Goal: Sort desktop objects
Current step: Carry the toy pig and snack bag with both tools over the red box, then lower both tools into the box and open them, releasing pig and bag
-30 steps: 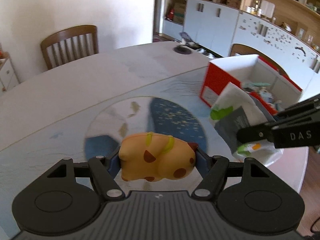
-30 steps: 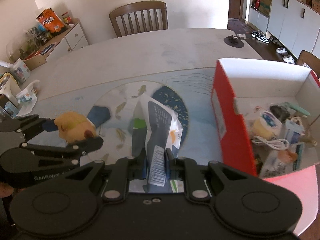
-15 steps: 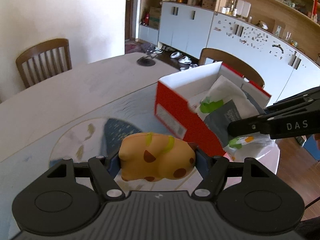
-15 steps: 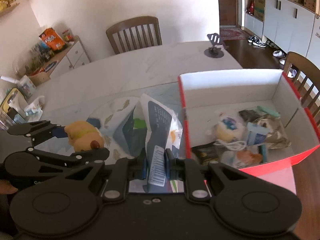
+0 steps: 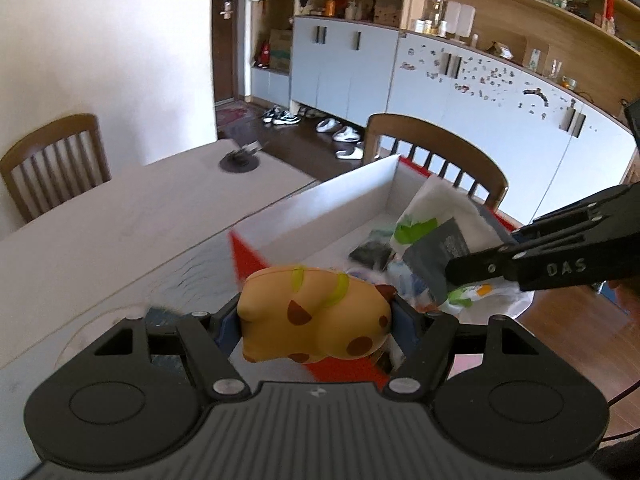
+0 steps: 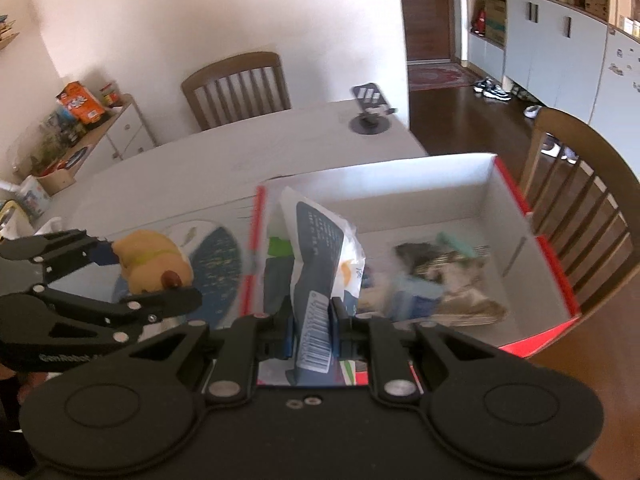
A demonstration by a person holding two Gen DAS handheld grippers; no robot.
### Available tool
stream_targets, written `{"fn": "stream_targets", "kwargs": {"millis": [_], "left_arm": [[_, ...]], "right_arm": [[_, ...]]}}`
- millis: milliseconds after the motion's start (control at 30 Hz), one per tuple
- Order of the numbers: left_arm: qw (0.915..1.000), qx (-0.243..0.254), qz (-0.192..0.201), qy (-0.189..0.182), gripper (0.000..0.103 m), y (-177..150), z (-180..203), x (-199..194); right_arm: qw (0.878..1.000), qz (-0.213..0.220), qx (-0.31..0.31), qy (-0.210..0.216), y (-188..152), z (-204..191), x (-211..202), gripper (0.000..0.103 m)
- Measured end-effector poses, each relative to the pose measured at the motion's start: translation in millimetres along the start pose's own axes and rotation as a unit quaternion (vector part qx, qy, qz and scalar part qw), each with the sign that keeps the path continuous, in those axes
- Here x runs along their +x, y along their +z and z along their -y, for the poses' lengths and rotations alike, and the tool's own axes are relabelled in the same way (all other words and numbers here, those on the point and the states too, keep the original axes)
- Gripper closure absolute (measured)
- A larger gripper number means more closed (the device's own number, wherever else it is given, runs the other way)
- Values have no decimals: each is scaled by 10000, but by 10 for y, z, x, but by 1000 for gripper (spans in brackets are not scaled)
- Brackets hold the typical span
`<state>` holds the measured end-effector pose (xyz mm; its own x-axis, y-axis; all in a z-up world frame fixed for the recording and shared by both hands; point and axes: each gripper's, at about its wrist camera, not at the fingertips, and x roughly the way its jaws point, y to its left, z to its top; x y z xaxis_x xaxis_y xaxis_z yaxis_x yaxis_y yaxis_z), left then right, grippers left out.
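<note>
sitting between left gripper (image 5: 316, 316) pads: orange toy (image 5: 314, 314), clamped.

A soft orange-yellow spotted animal toy (image 5: 316, 314) sat crosswise, held clear of the table at the near corner of the red cardboard box with white inside (image 6: 424, 184). A white-and-grey plastic packet with a barcode (image 6: 320, 264) stood upright over the box's left end, above the jumbled small items inside.

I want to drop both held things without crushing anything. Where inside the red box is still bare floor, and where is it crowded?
In the red box, the bare white floor lies along the far wall and its left part, behind the packet. The right near part is crowded with a pile of small items. The spotted toy could go on the left side.
</note>
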<state>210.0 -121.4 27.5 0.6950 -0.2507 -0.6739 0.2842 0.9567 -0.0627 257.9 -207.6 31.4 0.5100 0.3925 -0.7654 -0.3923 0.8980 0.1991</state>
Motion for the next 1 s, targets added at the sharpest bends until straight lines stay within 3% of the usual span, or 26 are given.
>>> {"fn": "stream_targets", "kwargs": {"millis": [400,633,1000], "left_arm": [[9995,235,-153,-129,30,380,335,573],[9987,154,-454,-145,30,524,355,1046],[9949,441,-872,-258,30,670,399,1569]], "right_arm": [[9991,51,137,-405,92,686,25,87],[9985,69,108,-527,177,865,189,88],[9975,185,14,-678,281,1005,386,89]]}}
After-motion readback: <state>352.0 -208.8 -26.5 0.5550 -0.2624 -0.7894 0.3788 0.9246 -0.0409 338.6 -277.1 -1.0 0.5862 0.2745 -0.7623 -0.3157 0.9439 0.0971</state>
